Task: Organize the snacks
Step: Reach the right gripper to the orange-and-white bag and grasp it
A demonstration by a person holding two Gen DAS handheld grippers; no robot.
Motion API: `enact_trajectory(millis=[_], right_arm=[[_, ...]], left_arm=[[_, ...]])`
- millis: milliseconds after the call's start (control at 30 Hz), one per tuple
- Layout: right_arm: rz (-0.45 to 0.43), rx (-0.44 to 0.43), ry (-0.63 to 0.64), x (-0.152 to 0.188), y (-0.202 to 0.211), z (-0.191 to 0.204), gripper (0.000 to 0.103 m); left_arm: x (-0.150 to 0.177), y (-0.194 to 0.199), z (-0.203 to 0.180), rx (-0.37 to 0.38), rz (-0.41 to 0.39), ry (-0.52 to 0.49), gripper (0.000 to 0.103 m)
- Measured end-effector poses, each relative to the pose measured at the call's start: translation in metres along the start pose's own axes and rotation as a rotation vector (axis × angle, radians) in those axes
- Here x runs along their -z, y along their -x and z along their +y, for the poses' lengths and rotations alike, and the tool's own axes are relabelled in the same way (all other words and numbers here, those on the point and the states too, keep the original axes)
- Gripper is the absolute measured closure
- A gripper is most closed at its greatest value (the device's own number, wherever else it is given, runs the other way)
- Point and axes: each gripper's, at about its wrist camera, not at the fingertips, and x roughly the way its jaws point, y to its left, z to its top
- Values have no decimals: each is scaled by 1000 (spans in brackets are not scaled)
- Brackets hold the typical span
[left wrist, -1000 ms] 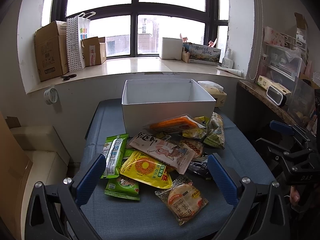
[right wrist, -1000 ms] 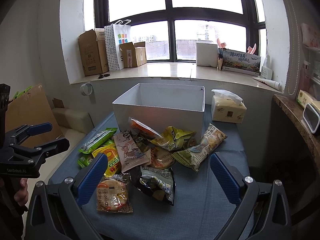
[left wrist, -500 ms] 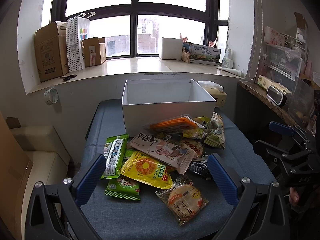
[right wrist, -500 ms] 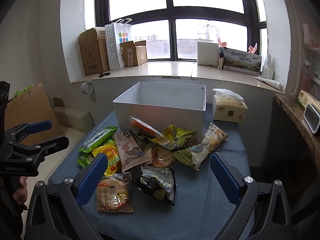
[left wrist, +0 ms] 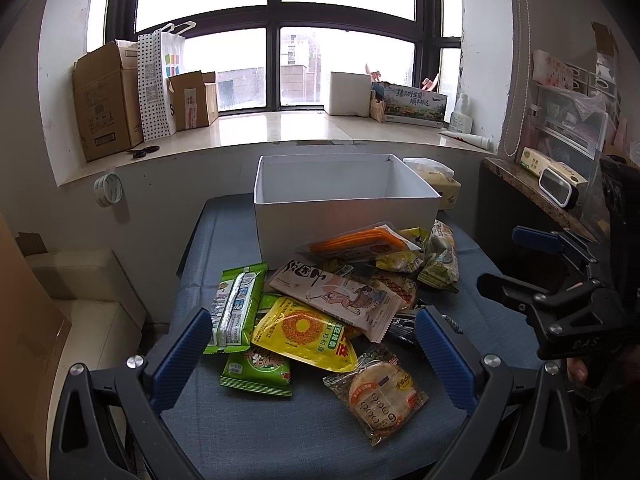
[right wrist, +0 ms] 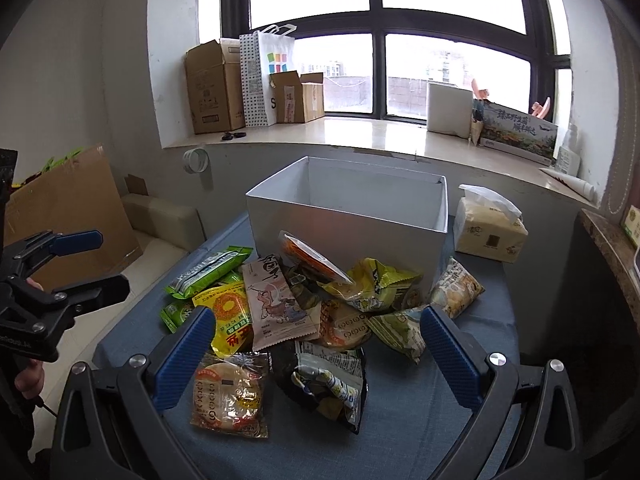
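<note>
A pile of snack packets lies on a blue-grey table [left wrist: 224, 432] in front of an empty white box [left wrist: 344, 216], also in the right wrist view [right wrist: 348, 220]. The pile includes a yellow packet [left wrist: 304, 332], green packets [left wrist: 236, 304], a white cartoon packet [left wrist: 340, 292], an orange packet [left wrist: 360, 242], a clear rice-cracker packet [left wrist: 380, 392] and a dark packet [right wrist: 328, 380]. My left gripper [left wrist: 312, 348] is open and empty above the pile's near side. My right gripper [right wrist: 316, 344] is open and empty, also over the pile's near side.
A tissue pack [right wrist: 490, 230] stands right of the box. The windowsill behind holds cardboard boxes [left wrist: 106, 100], a dotted paper bag [left wrist: 158, 84] and a white box [left wrist: 348, 94]. A stone counter [left wrist: 536, 188] with clutter is at the right. A beige seat [right wrist: 164, 216] is left.
The right gripper has drifted slightly to the right and turned a little left, so the box looks more angled. The left gripper has hardly moved. Both stay open and empty.
</note>
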Motion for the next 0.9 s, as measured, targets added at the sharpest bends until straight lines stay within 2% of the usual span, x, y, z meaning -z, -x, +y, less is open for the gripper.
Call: enact_trajectory(millis=[167, 300, 467, 633, 667, 700, 733, 767, 900], right_arm=[[67, 62, 134, -18, -55, 8, 0], [129, 26, 208, -30, -102, 12, 0], [218, 17, 225, -35, -151, 15, 0], [250, -26, 219, -29, -167, 23, 3], [255, -17, 227, -27, -169, 25, 14], [268, -17, 241, -26, -172, 27, 46], [289, -9, 260, -23, -175, 29, 69], [316, 13, 272, -21, -179, 30, 85], [318, 26, 272, -15, -176, 28, 85]], left_arm=[[4, -1, 9, -13, 7, 16, 0], [6, -3, 16, -20, 13, 27, 0], [9, -3, 21, -24, 15, 35, 0], [13, -5, 27, -33, 25, 50, 0], [13, -6, 29, -34, 27, 54, 0], [14, -7, 31, -36, 29, 58, 0], [14, -7, 32, -38, 32, 62, 0], [15, -8, 33, -39, 34, 65, 0], [17, -6, 36, -45, 30, 70, 0]])
